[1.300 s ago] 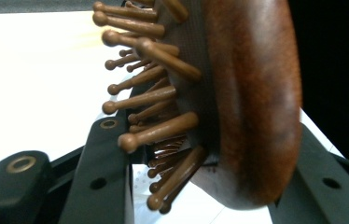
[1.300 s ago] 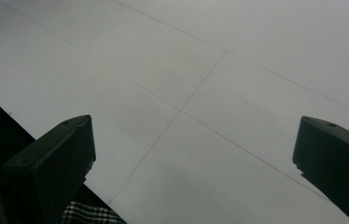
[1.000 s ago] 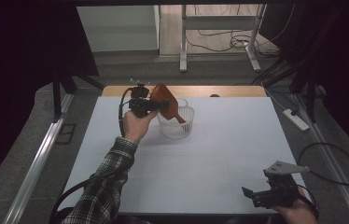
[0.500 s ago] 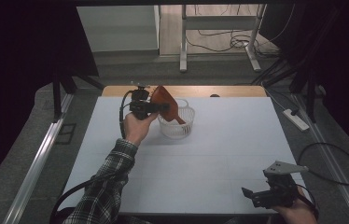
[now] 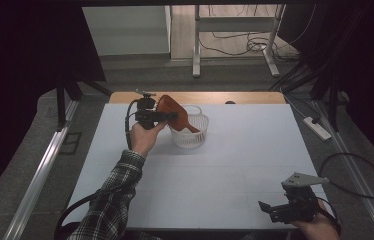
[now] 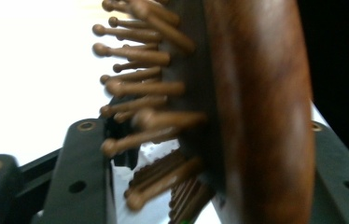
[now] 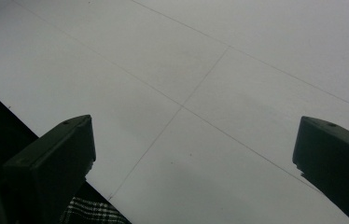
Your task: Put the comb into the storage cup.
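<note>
The left hand-held gripper grasps the wooden hairbrush tilted over the white basket, apparently for placement; the right hand-held gripper rests released over the desk.

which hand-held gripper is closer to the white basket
Left. The left hand-held gripper holds a wooden hairbrush over the white basket; the right hand-held gripper is at the table's near edge.

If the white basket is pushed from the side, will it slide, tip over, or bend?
The white basket looks like thin openwork plastic, so it is probably light and would slide easily on the smooth white table. It is wide and low, so tipping seems unlikely. The wooden hairbrush, held by the left gripper, leans into it and could lever it.
</note>
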`<state>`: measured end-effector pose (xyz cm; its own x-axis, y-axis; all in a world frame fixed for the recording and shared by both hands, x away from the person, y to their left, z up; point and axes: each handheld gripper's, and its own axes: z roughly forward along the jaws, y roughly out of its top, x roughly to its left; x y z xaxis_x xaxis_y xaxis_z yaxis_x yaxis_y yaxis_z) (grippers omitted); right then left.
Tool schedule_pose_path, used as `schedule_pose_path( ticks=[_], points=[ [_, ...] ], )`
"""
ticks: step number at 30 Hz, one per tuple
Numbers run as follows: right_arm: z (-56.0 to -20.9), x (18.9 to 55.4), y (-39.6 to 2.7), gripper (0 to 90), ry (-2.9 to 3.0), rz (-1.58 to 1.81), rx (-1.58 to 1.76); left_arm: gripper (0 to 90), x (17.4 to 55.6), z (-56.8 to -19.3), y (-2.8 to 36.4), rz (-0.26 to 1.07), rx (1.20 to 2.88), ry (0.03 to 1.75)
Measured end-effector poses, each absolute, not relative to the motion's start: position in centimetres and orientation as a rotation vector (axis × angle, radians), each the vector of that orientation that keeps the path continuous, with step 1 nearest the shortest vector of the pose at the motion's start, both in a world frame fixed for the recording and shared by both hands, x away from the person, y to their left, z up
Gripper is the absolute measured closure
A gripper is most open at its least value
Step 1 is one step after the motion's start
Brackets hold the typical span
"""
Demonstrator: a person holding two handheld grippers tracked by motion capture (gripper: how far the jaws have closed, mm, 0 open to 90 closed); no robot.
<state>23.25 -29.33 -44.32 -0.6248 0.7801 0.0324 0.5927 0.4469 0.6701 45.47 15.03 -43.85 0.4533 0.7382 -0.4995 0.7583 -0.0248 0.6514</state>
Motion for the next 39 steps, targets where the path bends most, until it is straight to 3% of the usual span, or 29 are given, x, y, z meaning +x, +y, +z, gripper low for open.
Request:
schedule_pose_path(
  ticks=[10,27,39],
  points=[
    [-44.3,23.3,-29.3,0.0,2.421,0.953,1.181,36.7,45.6,-44.3,15.4,0.009,1.758,1.286],
    [-44.3,23.2,-29.3,0.0,2.416,0.951,1.178,10.6,45.2,-43.4,15.0,0.132,1.886,1.191],
    [-44.3,23.2,-29.3,0.0,2.410,0.947,1.180,4.5,44.6,-42.7,15.2,0.222,1.980,1.145]
  ],
)
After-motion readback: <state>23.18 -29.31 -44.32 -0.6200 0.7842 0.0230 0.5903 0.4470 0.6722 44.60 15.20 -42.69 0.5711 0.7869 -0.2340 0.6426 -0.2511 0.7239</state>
